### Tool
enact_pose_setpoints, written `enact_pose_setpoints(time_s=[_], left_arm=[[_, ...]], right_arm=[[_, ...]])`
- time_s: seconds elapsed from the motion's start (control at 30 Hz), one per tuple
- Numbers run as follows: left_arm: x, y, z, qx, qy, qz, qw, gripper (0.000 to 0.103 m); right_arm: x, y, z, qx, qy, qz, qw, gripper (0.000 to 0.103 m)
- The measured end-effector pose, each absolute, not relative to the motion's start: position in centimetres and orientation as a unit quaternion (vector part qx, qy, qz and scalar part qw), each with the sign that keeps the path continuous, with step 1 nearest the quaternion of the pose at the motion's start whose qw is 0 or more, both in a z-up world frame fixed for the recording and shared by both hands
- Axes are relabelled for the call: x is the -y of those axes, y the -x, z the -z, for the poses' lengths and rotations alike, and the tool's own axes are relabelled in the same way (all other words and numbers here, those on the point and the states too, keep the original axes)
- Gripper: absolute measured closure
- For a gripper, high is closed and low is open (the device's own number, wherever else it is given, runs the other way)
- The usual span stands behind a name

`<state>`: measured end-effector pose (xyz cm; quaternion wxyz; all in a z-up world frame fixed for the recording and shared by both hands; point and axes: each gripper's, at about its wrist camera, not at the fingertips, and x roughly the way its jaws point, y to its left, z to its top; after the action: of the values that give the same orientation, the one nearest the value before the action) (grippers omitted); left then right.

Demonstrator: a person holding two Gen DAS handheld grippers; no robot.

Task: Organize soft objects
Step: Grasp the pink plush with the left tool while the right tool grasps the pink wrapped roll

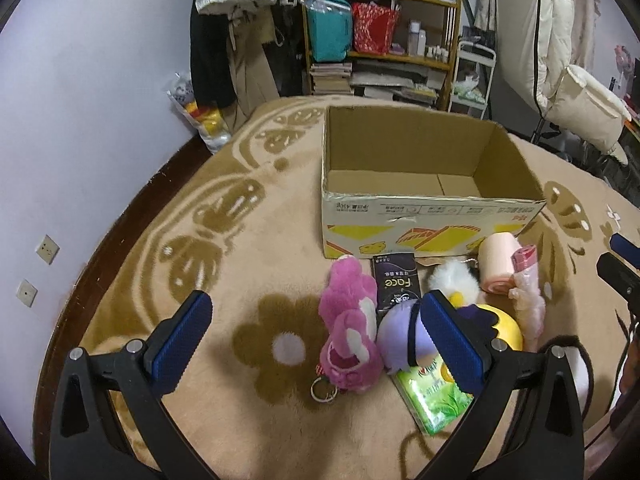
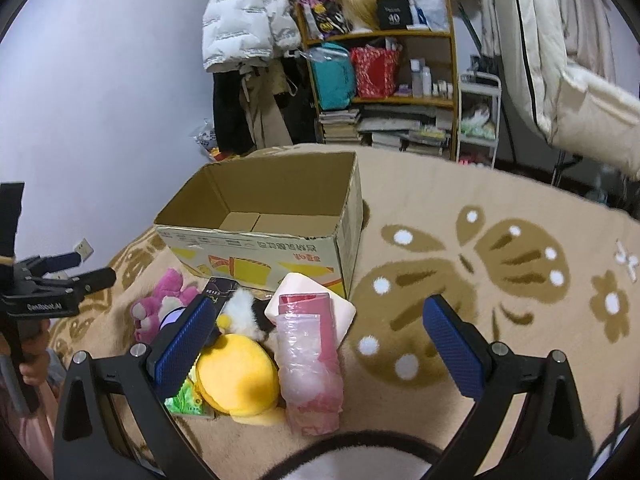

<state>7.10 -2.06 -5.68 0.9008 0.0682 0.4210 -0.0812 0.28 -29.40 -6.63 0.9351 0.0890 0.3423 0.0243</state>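
An open, empty cardboard box (image 1: pixel 400 220) stands on the blanket. In front of it lies a heap: a pink plush bear (image 1: pixel 348 332) with a key ring, a purple plush (image 1: pixel 400 340), a yellow plush (image 1: pixel 504 328) and a white fluffy toy (image 1: pixel 452 276). My left gripper (image 1: pixel 316 300) hovers open over the pink bear, holding nothing. My right gripper (image 2: pixel 320 308) is open above the yellow plush (image 2: pixel 236 372) and a pink bag roll (image 2: pixel 308 360), nothing between its fingers. The box (image 2: pixel 260 252) sits just behind the heap.
A black tissue pack (image 1: pixel 394 280), a green tissue pack (image 1: pixel 436 400) and a pale pink roll (image 1: pixel 498 262) mix with the toys. A white-and-black furry thing (image 2: pixel 352 460) lies nearest. Bookshelf (image 1: pixel 380 40) and hanging coats stand behind; a wall runs left.
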Motion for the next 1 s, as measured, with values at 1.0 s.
enact_pose_setpoints(time_s=[1.0], left_arm=[[2.7,-13.9,15.1,-0.539,-0.020,0.072,0.839,0.000]], right_arm=[[29.1,-4.7,14.9,-0.444,-0.118,-0.039,0.887,0.020]])
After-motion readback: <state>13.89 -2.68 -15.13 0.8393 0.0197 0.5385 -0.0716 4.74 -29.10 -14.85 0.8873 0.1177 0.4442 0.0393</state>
